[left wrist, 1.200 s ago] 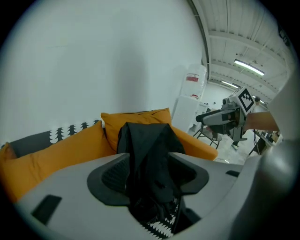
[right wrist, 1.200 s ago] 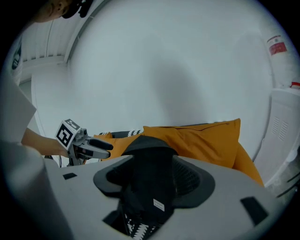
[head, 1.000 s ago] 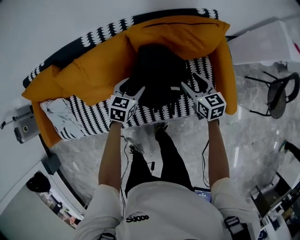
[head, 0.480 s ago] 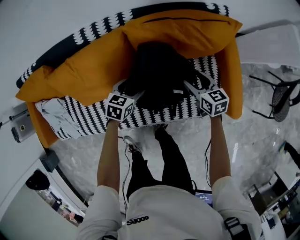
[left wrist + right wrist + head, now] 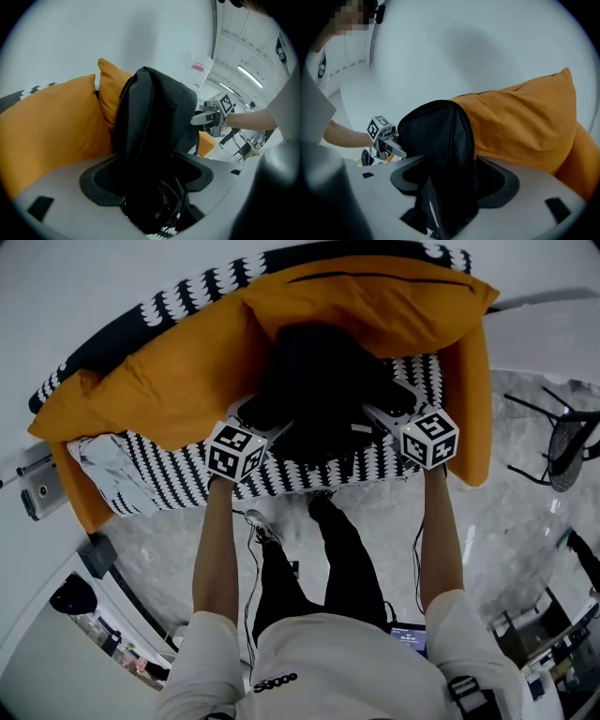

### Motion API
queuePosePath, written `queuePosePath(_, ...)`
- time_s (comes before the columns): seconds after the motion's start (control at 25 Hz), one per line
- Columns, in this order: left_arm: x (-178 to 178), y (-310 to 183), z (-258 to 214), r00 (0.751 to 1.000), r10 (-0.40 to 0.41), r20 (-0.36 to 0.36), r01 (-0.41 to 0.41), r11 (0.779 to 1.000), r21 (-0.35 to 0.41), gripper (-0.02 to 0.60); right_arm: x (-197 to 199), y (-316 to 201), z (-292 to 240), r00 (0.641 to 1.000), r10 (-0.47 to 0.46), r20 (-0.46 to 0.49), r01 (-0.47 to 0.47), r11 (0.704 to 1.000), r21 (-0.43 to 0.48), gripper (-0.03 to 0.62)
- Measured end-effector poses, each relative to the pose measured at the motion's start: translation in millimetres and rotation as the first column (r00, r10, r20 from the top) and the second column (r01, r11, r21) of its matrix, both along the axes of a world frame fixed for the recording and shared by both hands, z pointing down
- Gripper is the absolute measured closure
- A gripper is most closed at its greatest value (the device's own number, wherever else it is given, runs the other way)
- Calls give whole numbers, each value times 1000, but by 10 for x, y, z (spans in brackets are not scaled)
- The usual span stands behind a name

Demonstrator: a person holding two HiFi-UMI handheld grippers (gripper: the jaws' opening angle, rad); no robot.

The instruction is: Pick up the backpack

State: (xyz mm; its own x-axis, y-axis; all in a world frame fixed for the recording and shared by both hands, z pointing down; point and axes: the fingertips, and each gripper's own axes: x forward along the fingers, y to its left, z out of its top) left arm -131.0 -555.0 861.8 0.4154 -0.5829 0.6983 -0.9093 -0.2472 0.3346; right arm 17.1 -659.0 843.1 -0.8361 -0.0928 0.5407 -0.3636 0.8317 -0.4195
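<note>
The left gripper and right gripper each stand wide open, the backpack between their jaws on the sofa.

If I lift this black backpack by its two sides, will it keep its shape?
Probably floppy: the backpack is soft, creased fabric propped against the orange cushion. Held by its sides, the middle would likely sag. Loose straps may dangle.

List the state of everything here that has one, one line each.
backpack: upright on the sofa, against the orange cushions, not lifted.
left gripper: open, jaws on either side of one edge of the backpack.
right gripper: open, jaws on either side of the opposite edge.
orange cushions: propped along the sofa back.
</note>
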Motion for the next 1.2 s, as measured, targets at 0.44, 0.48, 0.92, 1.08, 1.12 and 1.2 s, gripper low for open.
queuePosePath(0.44, 106, -120, 82, 998, -28, 50, 26, 999, 31, 335, -128, 71, 161, 999, -22, -31, 21, 1000, -23, 375)
queuePosePath(0.48, 101, -119, 85, 998, -37, 50, 35, 999, 36, 355, -145, 93, 155, 999, -23, -34, 23, 1000, -9, 398)
queuePosePath(0.92, 152, 166, -117, 998, -56, 20, 54, 994, 91, 477, -154, 467, -109, 996, 15, -86, -10, 998, 56, 487)
queuePosePath(1.08, 166, 368, -253, 999, -41, 13, 39, 995, 95, 488, -142, 710, -292, 994, 28, -102, -21, 997, 74, 499)
queuePosePath(1.12, 173, 417, -291, 999, -37, 11, 36, 994, 99, 491, -135, 769, -340, 994, 33, -107, -24, 996, 81, 500)
queuePosePath(1.2, 198, 515, -373, 1000, -26, 7, 25, 994, 106, 497, -107, 889, -432, 992, 49, -114, -39, 995, 91, 503)
